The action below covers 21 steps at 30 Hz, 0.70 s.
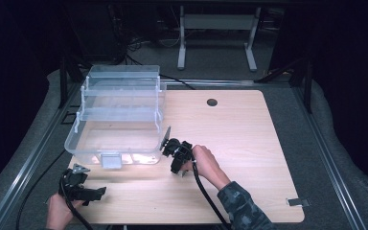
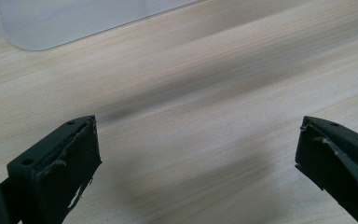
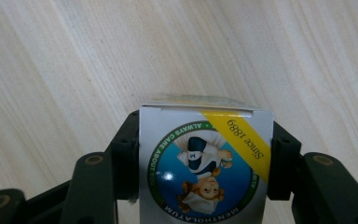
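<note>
The right hand-held gripper (image 3: 204, 154) pinched a small white box (image 3: 205, 163) between its two black jaws. The pads pressed on both side walls of the box, and the box sat deep between them. The front face of the box carried a round blue and green picture and a yellow corner stripe, and the print appeared upside down in the right gripper view. The box was over the wooden bench (image 3: 51, 70), and I cannot tell if it touched the wood or hung a little above it.

In the high view, the right hand-held gripper (image 1: 176, 155) was just beside the near right corner of a clear plastic organiser box (image 1: 117, 112), which stood open on the left half of the bench (image 1: 249, 143) with its tiers raised in steps. The person's right hand (image 1: 206, 163) gripped the tool from behind.

The left hand-held gripper (image 2: 198, 149) had its jaws spread wide with only bare wood between them. In the high view it (image 1: 93, 192) lay low near the front left edge of the bench, well apart from the right one, with the left hand (image 1: 57, 211) behind it.
</note>
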Motion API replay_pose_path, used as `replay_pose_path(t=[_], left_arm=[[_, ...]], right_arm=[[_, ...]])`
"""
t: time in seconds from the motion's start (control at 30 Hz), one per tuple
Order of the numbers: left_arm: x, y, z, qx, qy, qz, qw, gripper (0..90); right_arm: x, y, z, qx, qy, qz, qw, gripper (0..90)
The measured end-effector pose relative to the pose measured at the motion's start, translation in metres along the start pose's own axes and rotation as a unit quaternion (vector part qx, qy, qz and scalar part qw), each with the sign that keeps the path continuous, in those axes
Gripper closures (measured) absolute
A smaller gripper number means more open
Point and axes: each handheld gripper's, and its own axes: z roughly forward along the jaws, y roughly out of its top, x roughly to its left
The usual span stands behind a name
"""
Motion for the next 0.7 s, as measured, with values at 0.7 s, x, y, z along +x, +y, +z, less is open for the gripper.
replay_pose_path(t=[0.7], left_arm=[[-0.004, 0.001, 0.001, 0.007, 0.004, 0.005, 1.0, 0.0]], right_arm=[[-0.025, -0.082, -0.062, -0.033, -0.046, 0.059, 0.9966, 44.8]])
